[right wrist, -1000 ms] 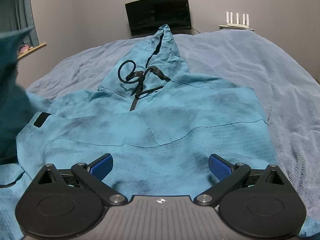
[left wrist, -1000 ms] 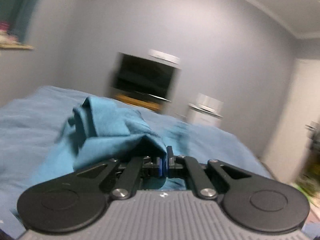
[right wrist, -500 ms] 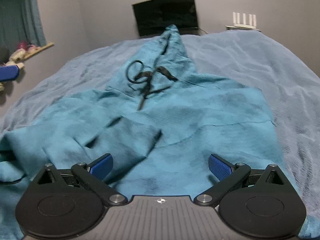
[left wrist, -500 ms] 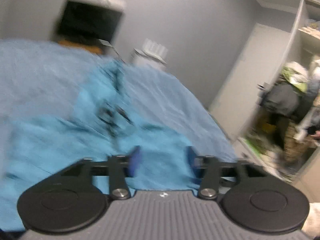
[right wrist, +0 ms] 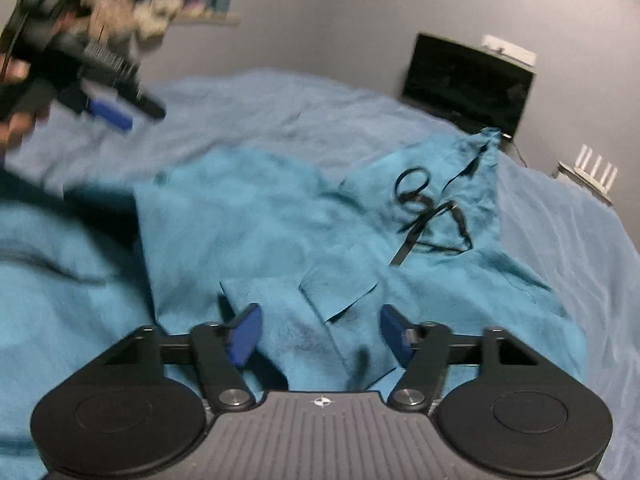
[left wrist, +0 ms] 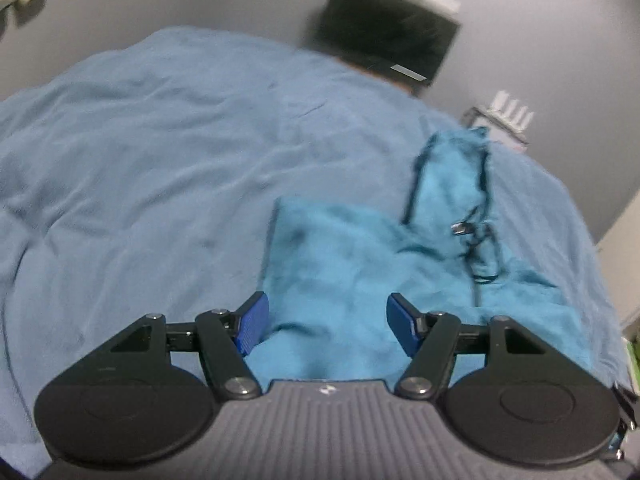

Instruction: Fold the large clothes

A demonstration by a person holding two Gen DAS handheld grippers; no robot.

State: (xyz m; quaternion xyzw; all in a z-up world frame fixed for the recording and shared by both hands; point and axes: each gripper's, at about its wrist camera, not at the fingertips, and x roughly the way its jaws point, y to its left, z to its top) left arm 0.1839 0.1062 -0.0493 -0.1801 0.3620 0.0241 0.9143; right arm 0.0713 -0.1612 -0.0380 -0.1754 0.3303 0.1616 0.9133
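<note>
Left wrist view | bed [left wrist: 160,160] under a pale blue blanket | teal hoodie [left wrist: 360,264] lies flat on it, hood toward the far wall | left gripper [left wrist: 326,326] above hoodie's edge, jaws apart, empty | right gripper [right wrist: 320,334] jaws closing over hoodie cloth, not yet pressing it | black drawstring [right wrist: 424,212] looped on hood

The bed [left wrist: 168,152], covered by a light blue fleece blanket, carries a teal hooded sweatshirt [right wrist: 256,240] with black drawstrings, spread directly ahead of the right gripper [right wrist: 318,334].
</note>
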